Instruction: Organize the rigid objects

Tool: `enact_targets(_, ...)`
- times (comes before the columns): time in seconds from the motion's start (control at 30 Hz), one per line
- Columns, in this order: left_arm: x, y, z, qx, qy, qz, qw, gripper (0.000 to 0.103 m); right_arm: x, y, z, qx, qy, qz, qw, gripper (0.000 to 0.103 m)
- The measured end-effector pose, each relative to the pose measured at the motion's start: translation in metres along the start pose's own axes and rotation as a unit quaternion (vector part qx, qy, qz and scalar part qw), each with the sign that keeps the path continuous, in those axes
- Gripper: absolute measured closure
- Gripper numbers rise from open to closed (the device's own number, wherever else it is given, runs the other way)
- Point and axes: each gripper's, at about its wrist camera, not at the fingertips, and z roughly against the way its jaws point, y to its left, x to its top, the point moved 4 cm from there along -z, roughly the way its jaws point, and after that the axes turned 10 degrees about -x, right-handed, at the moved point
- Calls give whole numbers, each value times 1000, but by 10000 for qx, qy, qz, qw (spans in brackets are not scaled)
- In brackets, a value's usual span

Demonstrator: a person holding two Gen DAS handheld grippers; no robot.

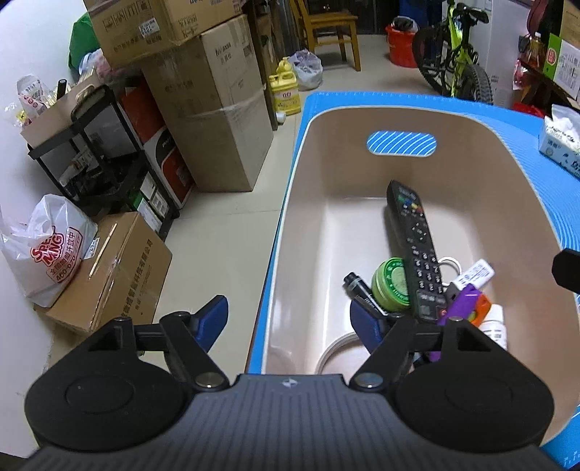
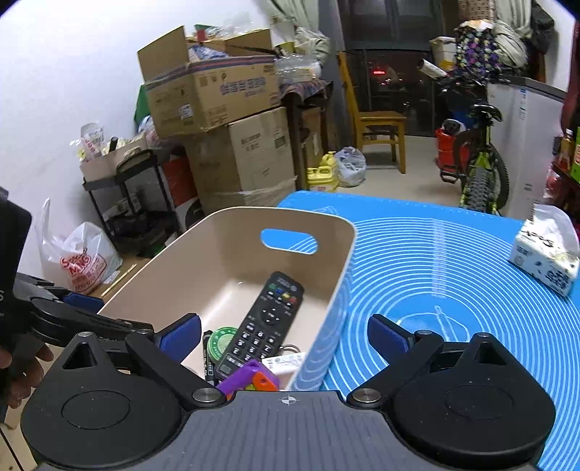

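Observation:
A beige bin (image 1: pixel 319 145) (image 2: pixel 224 232) stands on the blue mat (image 1: pixel 525 119) (image 2: pixel 453 261). In it lie a black remote (image 1: pixel 417 246) (image 2: pixel 264 322), a green round tin (image 1: pixel 391 282) (image 2: pixel 223 340), a black marker (image 1: pixel 357 290), a purple and orange toy (image 1: pixel 467 304) (image 2: pixel 250 376), a white stick (image 1: pixel 475 273) (image 2: pixel 282 362) and a white ring (image 1: pixel 340 355). My left gripper (image 1: pixel 290 322) is open, straddling the bin's left wall. My right gripper (image 2: pixel 284 335) is open, straddling the bin's right wall. Both hold nothing.
A tissue pack (image 1: pixel 562 141) (image 2: pixel 547 253) lies on the mat at the right. Left of the table are cardboard boxes (image 1: pixel 217 119), a black rack (image 1: pixel 98 159) and a plastic bag (image 1: pixel 50 250). A bicycle (image 1: pixel 456 54) and wooden chair (image 1: pixel 326 29) stand behind.

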Motion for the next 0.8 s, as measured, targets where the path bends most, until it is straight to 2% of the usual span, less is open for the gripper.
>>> enact_targets(0.4,8,-13,24,52,-357,-68,9993,26,1,-11,27,-83,-97,-28,9999,2)
enact_targets(0.8,18,-38,66,-31,-761,-31,9971,25,7,-24,69,-149,-281,-46,9995,2)
